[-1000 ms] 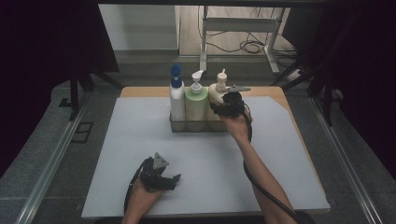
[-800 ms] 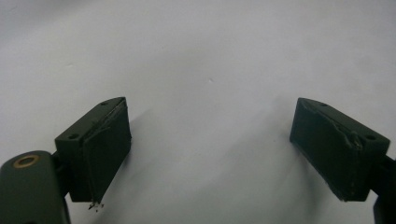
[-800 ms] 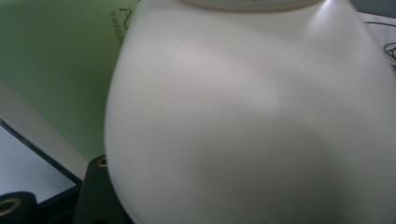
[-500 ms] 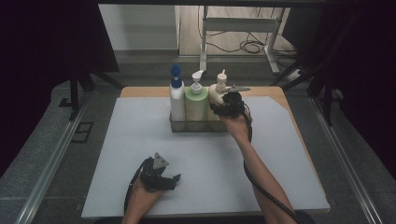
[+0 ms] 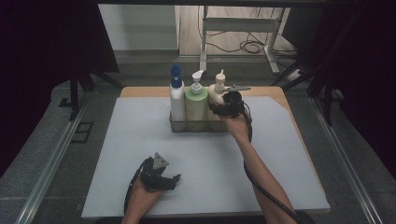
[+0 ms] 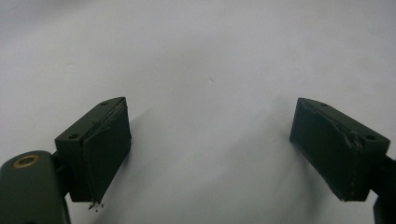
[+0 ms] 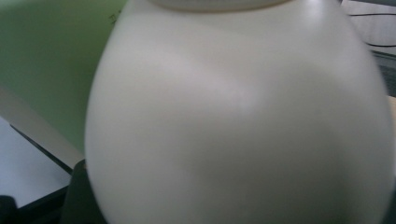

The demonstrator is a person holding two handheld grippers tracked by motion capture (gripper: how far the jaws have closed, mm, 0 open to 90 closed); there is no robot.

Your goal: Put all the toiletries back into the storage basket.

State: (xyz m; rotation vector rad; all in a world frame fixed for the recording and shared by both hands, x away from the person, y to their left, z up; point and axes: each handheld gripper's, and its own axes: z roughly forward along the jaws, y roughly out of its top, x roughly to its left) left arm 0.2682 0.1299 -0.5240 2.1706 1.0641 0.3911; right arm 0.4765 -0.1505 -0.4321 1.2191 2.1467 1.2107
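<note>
Starting near: left gripper (image 6: 210, 149) gaping wide, empty. Farther off: right gripper (image 5: 223, 105), just been opening, cream bottle (image 7: 238, 121) between jaws, in basket (image 5: 196, 127); pad contact impossible to tell. Probably smooth, rigid, slippery, fairly heavy; best squeezed across belly.

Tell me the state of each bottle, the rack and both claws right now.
Cream bottle: upright in the rack, right claw around it.
Green pump bottle: upright, middle.
White bottle with blue cap: upright, left end.
Rack: on the table, holding all three.
Right claw: jaws just been opening, grip unclear.
Left claw: open, empty, resting on the table.
</note>
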